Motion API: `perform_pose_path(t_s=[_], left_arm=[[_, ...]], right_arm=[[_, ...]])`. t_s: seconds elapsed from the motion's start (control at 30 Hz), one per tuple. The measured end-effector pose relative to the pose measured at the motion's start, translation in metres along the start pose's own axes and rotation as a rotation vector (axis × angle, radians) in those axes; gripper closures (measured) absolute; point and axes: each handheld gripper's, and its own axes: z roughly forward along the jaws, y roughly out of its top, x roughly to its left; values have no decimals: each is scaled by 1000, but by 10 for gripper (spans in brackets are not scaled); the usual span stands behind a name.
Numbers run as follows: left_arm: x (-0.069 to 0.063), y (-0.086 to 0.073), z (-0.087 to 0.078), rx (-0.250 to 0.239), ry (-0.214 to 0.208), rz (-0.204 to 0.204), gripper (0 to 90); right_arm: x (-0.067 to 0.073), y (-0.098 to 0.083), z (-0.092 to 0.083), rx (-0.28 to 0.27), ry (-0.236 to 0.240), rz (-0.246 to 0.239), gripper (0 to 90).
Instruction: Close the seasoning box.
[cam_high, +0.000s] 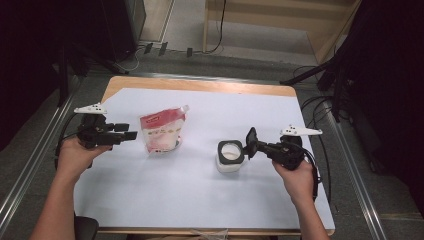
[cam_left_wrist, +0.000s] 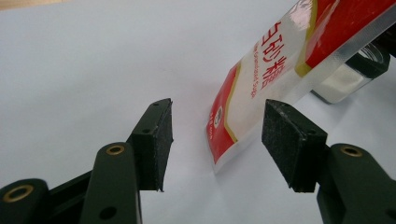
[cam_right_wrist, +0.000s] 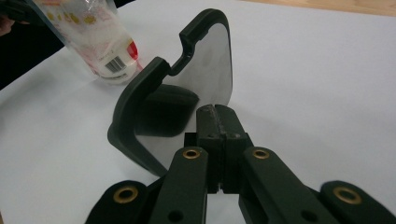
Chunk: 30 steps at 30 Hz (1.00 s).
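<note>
White table (cam_high: 150, 200) | pouch (cam_high: 161, 131) near left gripper (cam_high: 131, 135); lid (cam_high: 251, 142) pinched by right gripper (cam_high: 255, 146)

Two hand-held black grippers on bare forearms

The left gripper (cam_high: 131, 135) and right gripper (cam_high: 251, 141) are black, each topped by a pale grey three-cornered plate, with a black cable trailing from the right one. In the gripper views the jaws are dark, flat-sided links with brass-coloured bushings at the pivots and small round holes beside them. The left gripper's fingertips (cam_left_wrist: 285, 140) carry rough, square-edged black pads. The person's forearms are uncovered, with no sleeves in sight, and a dark band sits at the right wrist.
</note>
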Motion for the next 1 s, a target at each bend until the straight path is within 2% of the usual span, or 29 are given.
perform_pose_path(t_s=[0.13, 0.3, 0.43, 0.57, 0.63, 0.7, 0.77, 0.87, 1.0], left_arm=[[0, 0, 0, 0, 0, 1, 440], [0, 0, 2, 10, 1, -6, 440], [0, 0, 0, -5, -1, -10, 441], [1, 0, 1, 6, 14, -26, 444], [1, 0, 1, 3, 13, -20, 446], [0, 0, 1, -6, 16, -19, 448], [1, 0, 0, 6, 22, -27, 448], [1, 0, 0, 4, 28, -43, 448], [0, 0, 0, -9, 26, -44, 447]], right_arm=[[-3, 2, 6, 14, -6, 0, 898], [-5, 4, 12, 0, -4, 20, 900], [-7, 5, 15, 1, 2, 30, 900], [-10, 11, 21, 7, 12, 20, 898], [-12, 13, 23, 4, 14, 15, 898], [-10, 14, 24, 8, 20, 17, 898], [-8, 15, 24, 7, 23, 9, 897], [-5, 15, 24, 4, 15, -1, 894], [-2, 16, 24, 4, 4, -15, 894]])
